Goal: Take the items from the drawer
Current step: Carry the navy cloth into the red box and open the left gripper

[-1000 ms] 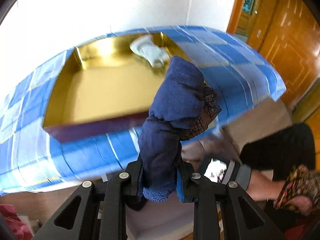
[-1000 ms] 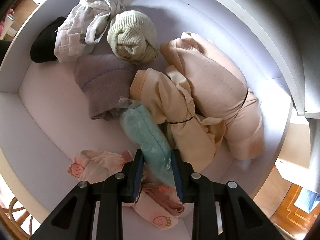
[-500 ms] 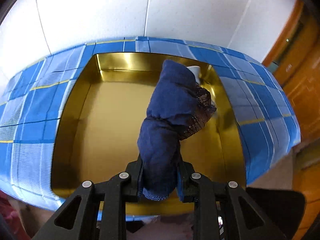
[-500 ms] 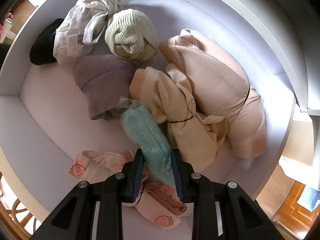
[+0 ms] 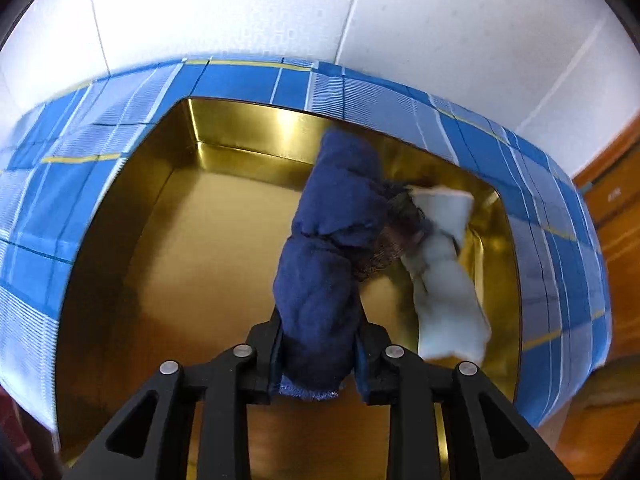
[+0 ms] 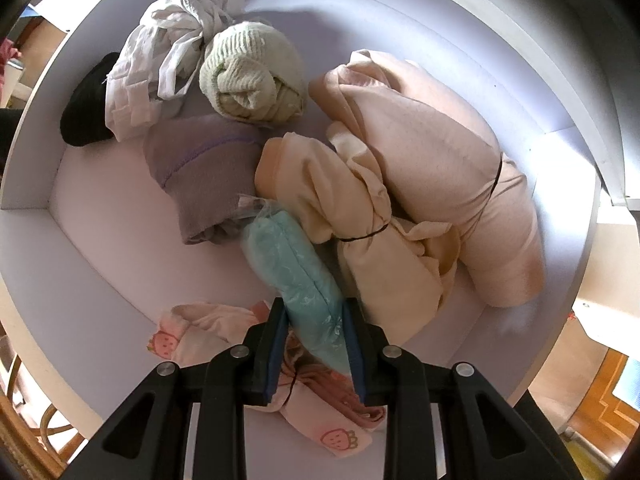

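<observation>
My left gripper (image 5: 318, 354) is shut on a rolled navy blue cloth (image 5: 332, 240) with a dark lace edge, held over a gold tray (image 5: 168, 248). A pale rolled cloth (image 5: 448, 280) lies at the tray's right side. In the right wrist view, my right gripper (image 6: 316, 344) is shut on a mint green bundle (image 6: 292, 264) inside a white drawer (image 6: 100, 248). Around it lie two peach bundles (image 6: 432, 168), a grey-purple roll (image 6: 200, 176), a pale green knit roll (image 6: 252, 76), a white garment (image 6: 168, 48), a black item (image 6: 86, 108) and strawberry-print cloth (image 6: 192, 328).
The gold tray rests on a blue checked cloth (image 5: 60, 184) against a white wall (image 5: 280, 12). Wooden panelling (image 5: 616, 208) shows at the right. The drawer's walls close in on the left and the right, and a rattan chair (image 6: 24, 420) shows below its left edge.
The left gripper has carried the navy cloth from beside the table to above the tray and closer down into it. The right gripper holds the mint bundle nearly still.
</observation>
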`<state>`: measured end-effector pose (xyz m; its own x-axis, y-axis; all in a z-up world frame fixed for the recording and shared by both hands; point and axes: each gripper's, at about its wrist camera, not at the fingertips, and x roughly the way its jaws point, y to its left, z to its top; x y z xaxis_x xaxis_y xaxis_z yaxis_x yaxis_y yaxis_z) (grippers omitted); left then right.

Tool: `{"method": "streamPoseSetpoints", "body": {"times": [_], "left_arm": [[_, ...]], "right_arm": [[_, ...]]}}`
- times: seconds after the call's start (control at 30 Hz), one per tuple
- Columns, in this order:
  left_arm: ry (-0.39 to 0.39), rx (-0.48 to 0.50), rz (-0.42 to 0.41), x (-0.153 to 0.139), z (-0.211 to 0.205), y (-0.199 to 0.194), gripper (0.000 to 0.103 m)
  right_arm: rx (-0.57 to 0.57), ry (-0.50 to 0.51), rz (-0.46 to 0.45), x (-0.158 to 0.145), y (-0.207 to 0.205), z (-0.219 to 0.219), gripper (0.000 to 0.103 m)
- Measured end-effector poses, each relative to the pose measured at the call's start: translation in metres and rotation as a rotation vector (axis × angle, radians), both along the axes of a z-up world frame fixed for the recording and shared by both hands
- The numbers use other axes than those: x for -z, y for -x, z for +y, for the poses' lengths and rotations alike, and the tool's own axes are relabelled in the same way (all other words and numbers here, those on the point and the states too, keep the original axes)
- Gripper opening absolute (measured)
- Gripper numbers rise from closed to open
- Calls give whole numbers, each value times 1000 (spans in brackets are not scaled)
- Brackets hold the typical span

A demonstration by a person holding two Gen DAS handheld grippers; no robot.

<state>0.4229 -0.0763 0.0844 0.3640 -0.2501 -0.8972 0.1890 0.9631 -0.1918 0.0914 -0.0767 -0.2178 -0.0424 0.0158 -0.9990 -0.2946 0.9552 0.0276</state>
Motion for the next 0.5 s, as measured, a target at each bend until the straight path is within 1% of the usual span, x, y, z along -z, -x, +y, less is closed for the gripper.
{"method": "streamPoseSetpoints", "body": {"times": [0.07,0.13,0.2,0.33,0.5], "left_arm": [[1,2,-5,3,-5,-6,37],[12,3,-25,4,-9,-8,60],[-1,-12,-45,4,-9,-10,69],[-62,-4,-67,6,-5,-6,69],[-97,3,-112,1,9,12,72]], "right_arm": [[8,-8,2,0,0,-2,27],[12,-12,4,0,-1,-4,27],[14,-15,4,-1,-2,-5,27],[10,-9,4,-2,-1,-1,27],[-4,7,2,-2,-1,-2,27]]}}
